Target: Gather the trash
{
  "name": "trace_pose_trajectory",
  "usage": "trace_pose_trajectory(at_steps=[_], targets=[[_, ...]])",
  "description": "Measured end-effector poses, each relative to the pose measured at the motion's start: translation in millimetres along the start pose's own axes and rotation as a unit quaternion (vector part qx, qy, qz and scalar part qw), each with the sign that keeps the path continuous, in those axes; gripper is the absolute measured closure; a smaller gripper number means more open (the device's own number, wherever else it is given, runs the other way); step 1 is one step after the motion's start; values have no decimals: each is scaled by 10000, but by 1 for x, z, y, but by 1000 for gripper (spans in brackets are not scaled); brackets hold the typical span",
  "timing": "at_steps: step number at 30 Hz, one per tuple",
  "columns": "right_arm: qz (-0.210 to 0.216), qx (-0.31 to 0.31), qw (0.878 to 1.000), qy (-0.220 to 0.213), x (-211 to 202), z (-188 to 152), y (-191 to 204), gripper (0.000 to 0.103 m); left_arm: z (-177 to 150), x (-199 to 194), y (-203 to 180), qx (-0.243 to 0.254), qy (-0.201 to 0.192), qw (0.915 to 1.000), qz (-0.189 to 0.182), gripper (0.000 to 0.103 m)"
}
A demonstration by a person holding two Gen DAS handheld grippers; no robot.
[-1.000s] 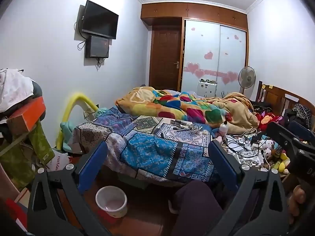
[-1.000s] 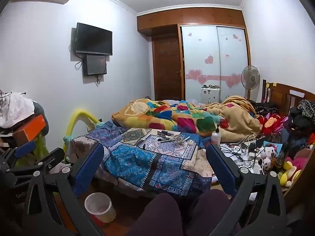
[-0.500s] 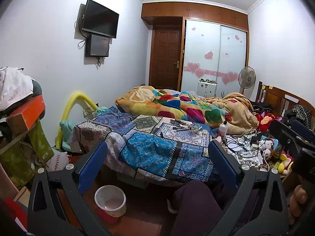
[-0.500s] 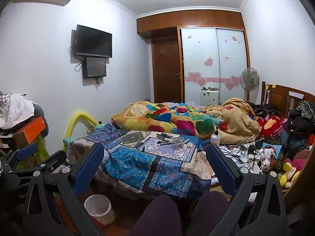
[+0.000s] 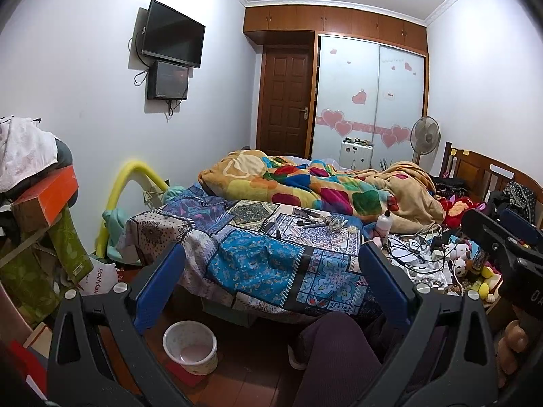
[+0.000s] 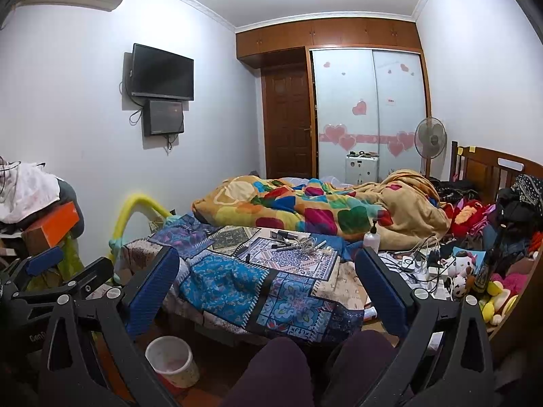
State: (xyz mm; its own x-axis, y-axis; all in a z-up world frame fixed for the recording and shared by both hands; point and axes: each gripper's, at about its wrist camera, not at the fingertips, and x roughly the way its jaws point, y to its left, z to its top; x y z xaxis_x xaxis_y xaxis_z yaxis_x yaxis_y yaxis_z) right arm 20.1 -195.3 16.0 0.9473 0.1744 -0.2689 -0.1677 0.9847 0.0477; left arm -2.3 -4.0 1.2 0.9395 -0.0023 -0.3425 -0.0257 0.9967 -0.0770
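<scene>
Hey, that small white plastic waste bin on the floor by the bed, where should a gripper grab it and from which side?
Probably grip the rim of the white plastic waste bin, coming from above with one finger inside and one outside. It stands upright with its mouth open, and its round, tapered body looks too wide and slippery to clamp across. Both grippers are open and empty.

Matt black plastic on left gripper [image 5: 271, 278] and right gripper [image 6: 268, 278], blue rubbery pads [image 5: 159, 283]. Between jaws, printed cotton bedspread [image 5: 258, 264]; beyond, fleecy blanket [image 5: 305, 186]. Below left jaw, smooth plastic bin [image 5: 190, 347]. Glossy wooden door [image 5: 283, 101].
</scene>
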Motion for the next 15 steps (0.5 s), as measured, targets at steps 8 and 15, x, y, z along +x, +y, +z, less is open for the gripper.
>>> trace_pose_trajectory(at_steps=[8,15], targets=[[12,4,10000,-11,-1,1,1,0,3,-1,-1,17,-14,10000,0,0],[2,-1,10000,3,-2,4,2,0,4,-2,-1,1,-18,10000,-12,0]])
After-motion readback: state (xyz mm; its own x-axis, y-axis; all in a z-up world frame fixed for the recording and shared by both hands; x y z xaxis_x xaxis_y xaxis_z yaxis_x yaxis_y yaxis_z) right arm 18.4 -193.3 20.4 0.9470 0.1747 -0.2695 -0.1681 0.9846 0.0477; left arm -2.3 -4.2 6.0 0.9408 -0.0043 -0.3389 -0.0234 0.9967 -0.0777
